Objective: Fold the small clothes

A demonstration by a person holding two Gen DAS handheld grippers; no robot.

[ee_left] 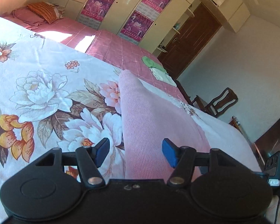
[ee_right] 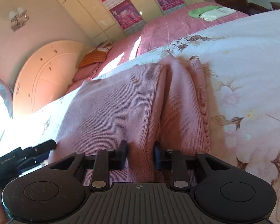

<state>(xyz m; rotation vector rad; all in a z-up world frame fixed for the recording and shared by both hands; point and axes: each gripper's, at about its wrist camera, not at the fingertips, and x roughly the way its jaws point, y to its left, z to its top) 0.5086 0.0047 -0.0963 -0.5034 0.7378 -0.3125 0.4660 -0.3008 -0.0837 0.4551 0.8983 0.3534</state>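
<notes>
Flowery bedding point(ee_left: 37, 85) covers the bed, and a pink checked blanket point(ee_left: 117, 50) lies behind it, toward the top of the frame. On the flowers rests the pink knit garment point(ee_right: 112, 108), in the middle of both views, with folds running up the frame.

In the left wrist view, the left gripper point(ee_left: 135, 152) sits at the bottom with its jaws standing wide apart. Pink cloth lies between them, but the blue pads do not press it.

In the right wrist view, the right gripper point(ee_right: 141, 154) has its jaws close together, pinching a raised ridge of the garment near the bottom edge.

I think the folding is partway done. Next, the left jaws probably need to close on their edge.
</notes>
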